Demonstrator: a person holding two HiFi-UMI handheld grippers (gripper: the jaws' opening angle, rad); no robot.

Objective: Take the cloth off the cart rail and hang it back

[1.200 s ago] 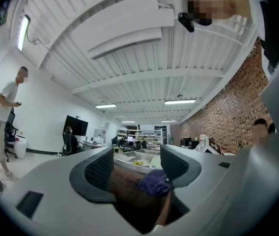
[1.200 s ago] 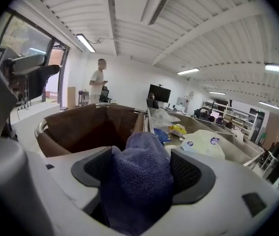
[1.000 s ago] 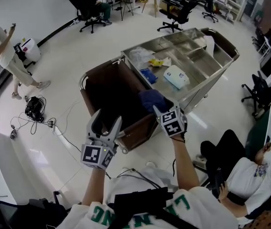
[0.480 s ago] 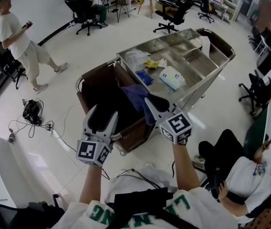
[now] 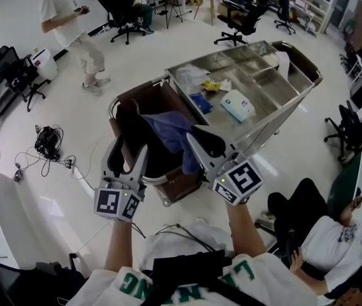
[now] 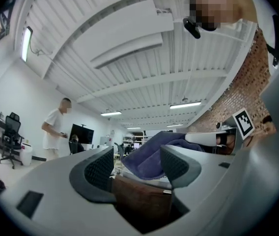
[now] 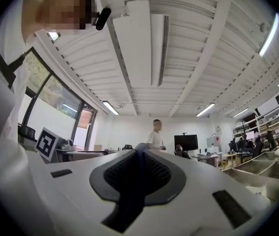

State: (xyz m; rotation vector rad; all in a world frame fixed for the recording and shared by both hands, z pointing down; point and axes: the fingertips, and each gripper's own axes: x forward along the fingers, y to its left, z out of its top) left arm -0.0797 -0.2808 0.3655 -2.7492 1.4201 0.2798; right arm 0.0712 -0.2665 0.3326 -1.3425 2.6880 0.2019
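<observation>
**Desk:** What sits nearest the lens?

**Photographer:** Two hand-held grippers, seen from above the wearer's forearms. The left gripper (image 5: 129,149) has its jaws spread wide with nothing between the pads. Its own view looks through that gap at a brown bag and the cloth beyond.

**Desk:** And the other one?

**Photographer:** The right gripper (image 5: 197,140) has its jaws pressed together on a fold of the blue-purple cloth (image 5: 167,131). A dark strip of fabric runs between the pads in its own view.

**Desk:** Where is the cloth?

**Photographer:** It hangs from that grip, spread over the open brown bag (image 5: 130,123) at the cart's near end, inside the curved cart rail (image 5: 112,109). Whether it touches the rail cannot be made out.

**Desk:** Farther back?

**Photographer:** The steel cart (image 5: 283,110) stretches away to the right. Its top trays hold a white pack (image 5: 235,104), a small blue item and a crumpled clear bag. Beyond, a person in a white shirt (image 5: 66,11) stands on the pale floor near black office chairs (image 5: 120,14).
</observation>
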